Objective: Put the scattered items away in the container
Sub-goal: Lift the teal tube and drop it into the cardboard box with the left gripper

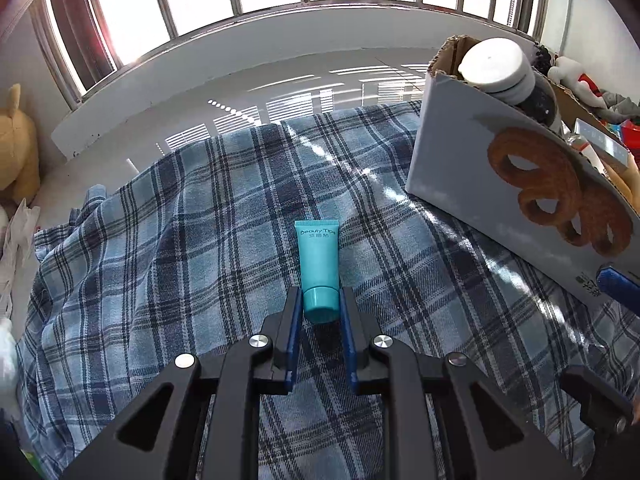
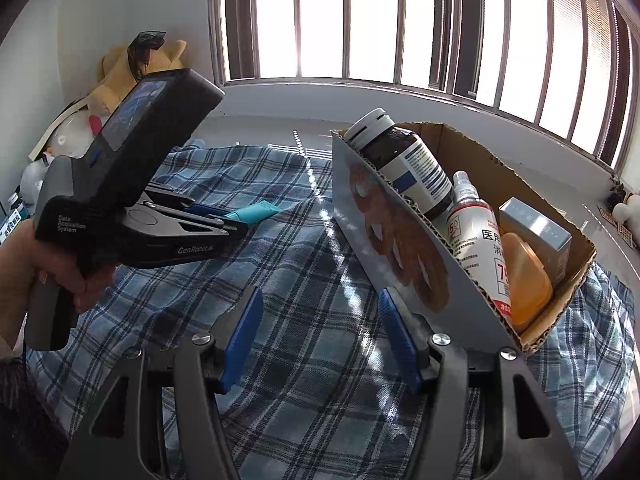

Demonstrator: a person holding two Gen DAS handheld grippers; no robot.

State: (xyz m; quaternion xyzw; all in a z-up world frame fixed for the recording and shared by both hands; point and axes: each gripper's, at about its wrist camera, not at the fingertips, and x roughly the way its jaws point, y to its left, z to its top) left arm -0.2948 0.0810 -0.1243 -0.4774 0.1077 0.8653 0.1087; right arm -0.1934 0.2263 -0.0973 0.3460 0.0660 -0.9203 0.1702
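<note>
A small teal tube (image 1: pixel 319 264) lies on the blue plaid cloth (image 1: pixel 180 240). My left gripper (image 1: pixel 319 300) is shut on the tube's cap end, the tube pointing away from me. It also shows in the right wrist view (image 2: pixel 256 213), held by the left gripper (image 2: pixel 236 220). The cardboard box (image 1: pixel 480 184) stands to the right. In the right wrist view the box (image 2: pixel 400 240) holds a dark bottle (image 2: pixel 404 160), a white spray bottle (image 2: pixel 476 236), an orange case (image 2: pixel 524 280) and a grey carton (image 2: pixel 536 232). My right gripper (image 2: pixel 320 304) is open and empty next to the box's side wall.
Barred windows and a white sill (image 1: pixel 240 60) run behind the cloth. A yellow plush toy (image 1: pixel 16 148) sits at the far left. Clutter (image 1: pixel 592 92) lies behind the box at the right.
</note>
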